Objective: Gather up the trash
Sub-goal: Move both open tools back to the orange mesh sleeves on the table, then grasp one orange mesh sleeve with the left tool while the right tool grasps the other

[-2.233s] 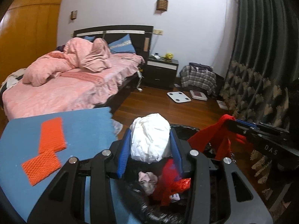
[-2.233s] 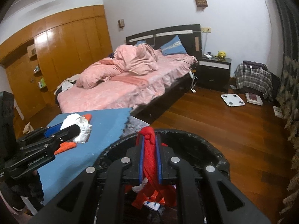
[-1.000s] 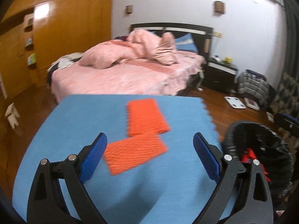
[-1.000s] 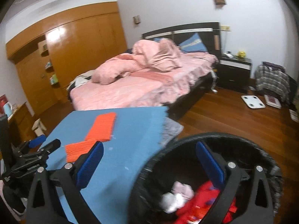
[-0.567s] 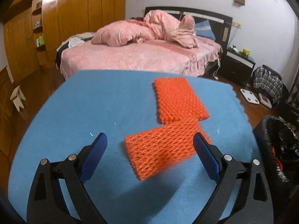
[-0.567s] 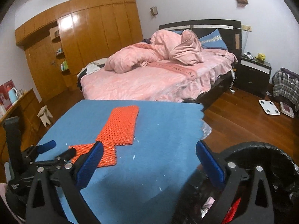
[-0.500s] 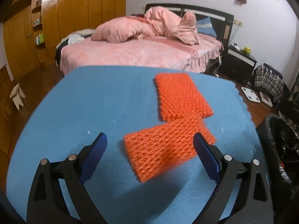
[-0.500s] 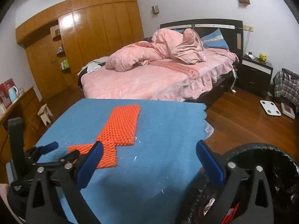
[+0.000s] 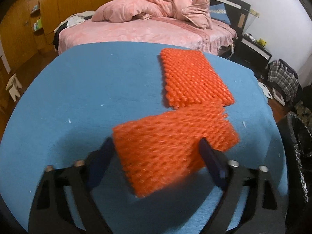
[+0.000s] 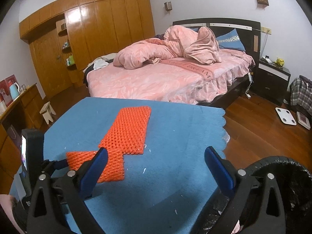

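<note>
Two orange foam nets lie corner to corner on the blue table point(image 9: 81, 101). The far net point(image 9: 195, 81) lies flat and untouched. My left gripper point(image 9: 156, 142) points down at the near net point(image 9: 167, 140), with the net between its blue pads and its jaws closing on it. I cannot see the pads pressing it. In the right wrist view the near net point(image 10: 109, 165) and the far net point(image 10: 128, 128) both show, and a blue finger point(image 10: 58, 163) of the left gripper sits at the near net's left end. My right gripper point(image 10: 156, 152) hangs open over the table, holding nothing.
A black bin with a bag liner point(image 10: 282, 177) stands at the table's right edge, also in the left wrist view point(image 9: 296, 136). A pink bed point(image 10: 165, 78) lies beyond the table. A wooden wardrobe point(image 10: 87, 39), a small stool point(image 10: 47, 111) and a nightstand point(image 10: 273, 78) surround it.
My left gripper has sunk onto the near net and its jaws have narrowed around it. My right gripper has swung left from over the bin to over the table, still open.
</note>
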### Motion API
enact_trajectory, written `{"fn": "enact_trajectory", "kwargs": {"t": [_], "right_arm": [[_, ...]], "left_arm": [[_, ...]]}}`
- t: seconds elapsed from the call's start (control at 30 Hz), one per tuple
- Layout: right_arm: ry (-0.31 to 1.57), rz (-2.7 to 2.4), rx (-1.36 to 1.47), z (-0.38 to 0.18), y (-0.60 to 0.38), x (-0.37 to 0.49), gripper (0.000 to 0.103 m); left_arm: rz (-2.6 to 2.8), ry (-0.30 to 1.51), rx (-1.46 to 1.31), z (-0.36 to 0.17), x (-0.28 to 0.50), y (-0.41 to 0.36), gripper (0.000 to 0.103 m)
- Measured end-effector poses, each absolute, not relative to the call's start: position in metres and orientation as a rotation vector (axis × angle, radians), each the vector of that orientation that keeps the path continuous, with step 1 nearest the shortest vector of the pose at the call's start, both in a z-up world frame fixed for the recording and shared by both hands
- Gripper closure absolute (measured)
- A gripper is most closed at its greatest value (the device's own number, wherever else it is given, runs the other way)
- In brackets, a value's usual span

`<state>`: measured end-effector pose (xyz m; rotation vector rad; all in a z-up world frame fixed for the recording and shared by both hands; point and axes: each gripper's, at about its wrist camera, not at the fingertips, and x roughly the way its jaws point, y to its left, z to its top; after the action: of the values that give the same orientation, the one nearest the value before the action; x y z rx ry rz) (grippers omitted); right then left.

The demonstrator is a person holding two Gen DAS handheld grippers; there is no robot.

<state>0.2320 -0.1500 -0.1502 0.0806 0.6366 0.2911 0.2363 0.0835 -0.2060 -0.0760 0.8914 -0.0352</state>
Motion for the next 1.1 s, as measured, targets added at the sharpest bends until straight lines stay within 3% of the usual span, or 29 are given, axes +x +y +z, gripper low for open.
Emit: {"fn": "enact_trajectory", "kwargs": {"t": [0.23,0.4,0.93,1.1], "right_arm": [[0.641,0.283,0.076,-0.151,-0.151,0.234,0.006],[0.647,0.274,0.074,-0.151,-0.153,0.237,0.006],[0.656,0.290,0.075,-0.159,-0.111,0.266,0.006],[0.697,0.280,0.056,-0.176,-0.086,0.289,0.012]], "left_arm": [[-0.065,0.866,-0.034,-0.203,0.233,0.067,0.067],[-0.064,0.848,-0.014,-0.199,0.231,0.059,0.079],[0.119,0.715,-0.063,-0.150,0.234,0.139,0.081],[0.160,0.720,-0.072,-0.151,0.248,0.162,0.081]]}}
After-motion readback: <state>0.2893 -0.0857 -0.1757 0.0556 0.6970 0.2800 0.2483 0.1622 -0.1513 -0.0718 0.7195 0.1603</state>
